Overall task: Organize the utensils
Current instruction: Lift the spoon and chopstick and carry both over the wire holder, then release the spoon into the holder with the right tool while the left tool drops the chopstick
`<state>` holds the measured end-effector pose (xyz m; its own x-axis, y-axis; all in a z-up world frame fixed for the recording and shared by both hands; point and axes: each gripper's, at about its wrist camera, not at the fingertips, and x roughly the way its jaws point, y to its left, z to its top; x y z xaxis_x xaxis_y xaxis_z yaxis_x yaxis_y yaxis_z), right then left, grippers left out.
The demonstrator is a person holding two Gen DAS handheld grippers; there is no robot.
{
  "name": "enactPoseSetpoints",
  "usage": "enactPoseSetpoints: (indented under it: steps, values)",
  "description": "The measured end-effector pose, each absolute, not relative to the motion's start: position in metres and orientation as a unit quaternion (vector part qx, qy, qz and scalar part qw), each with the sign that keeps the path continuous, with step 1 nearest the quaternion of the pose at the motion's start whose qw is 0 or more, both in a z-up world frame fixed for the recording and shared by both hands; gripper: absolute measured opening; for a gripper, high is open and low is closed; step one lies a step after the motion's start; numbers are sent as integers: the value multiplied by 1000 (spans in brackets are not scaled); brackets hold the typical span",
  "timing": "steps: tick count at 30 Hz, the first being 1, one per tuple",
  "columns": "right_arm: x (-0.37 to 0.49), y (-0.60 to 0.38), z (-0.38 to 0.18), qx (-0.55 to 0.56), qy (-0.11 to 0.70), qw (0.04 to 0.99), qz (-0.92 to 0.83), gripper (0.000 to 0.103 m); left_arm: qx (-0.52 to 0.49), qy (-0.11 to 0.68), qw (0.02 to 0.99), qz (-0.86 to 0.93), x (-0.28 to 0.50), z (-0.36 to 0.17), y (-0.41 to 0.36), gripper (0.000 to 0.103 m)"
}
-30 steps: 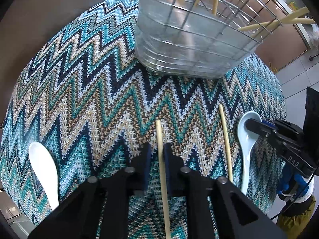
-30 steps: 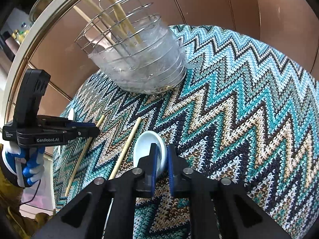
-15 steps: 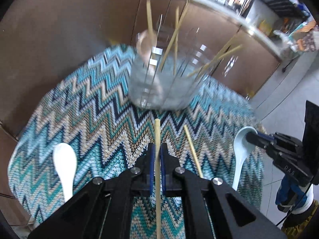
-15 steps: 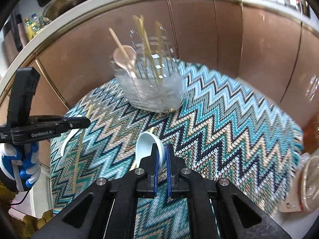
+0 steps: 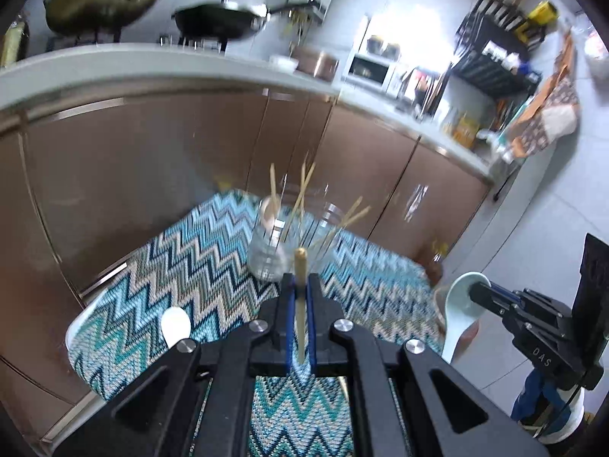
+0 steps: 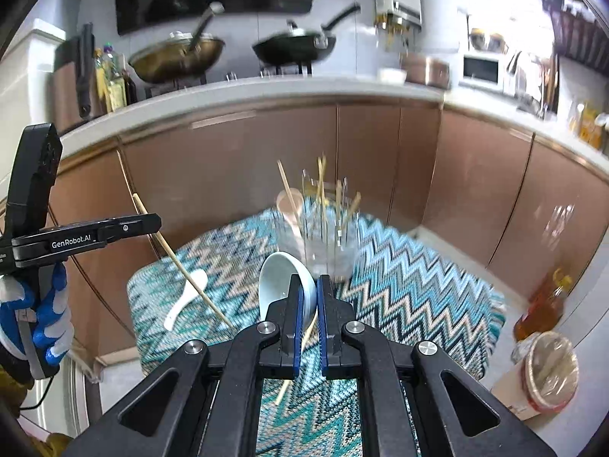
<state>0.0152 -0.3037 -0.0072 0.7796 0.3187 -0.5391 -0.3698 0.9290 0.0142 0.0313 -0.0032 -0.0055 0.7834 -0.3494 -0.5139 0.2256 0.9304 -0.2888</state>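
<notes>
Left gripper (image 5: 300, 304): black linkage arms, blue pads, silver screws; "GenRobot.AI" printed in white.
Right gripper (image 6: 308, 304): same black build; "DAS" is marked on its side.
Glove (image 6: 45, 327): blue and grey, worn below the left gripper.

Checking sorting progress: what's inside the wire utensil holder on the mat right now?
Several wooden chopsticks stand in the wire holder, with one pale spoon leaning at its left side. Motion blur and the clear liner hide the holder's bottom, so an exact chopstick count isn't possible.
</notes>
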Motion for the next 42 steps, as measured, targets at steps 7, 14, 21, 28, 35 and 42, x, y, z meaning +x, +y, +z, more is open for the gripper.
enactPoseSetpoints:
  steps: [7,14,21,28,35,42]
  values:
    - [-8,-290,30,-61,220,959,171,7,-94,232,955,-156,10,35,-5,5]
    - [24,-284,50,-64,171,972,148,7,-84,200,964,-152,38,64,-15,5]
    - [85,-269,67,-79,108,985,111,7,-61,162,978,-117,109,73,-38,5]
    - [164,-251,52,-95,92,987,87,7,-82,176,977,-92,190,46,-45,5]
    - [218,-244,13,-114,109,985,65,7,-81,197,975,-70,245,1,-54,5]
    - [240,-236,-25,-132,139,980,61,7,-96,216,969,-73,264,-40,-61,5]
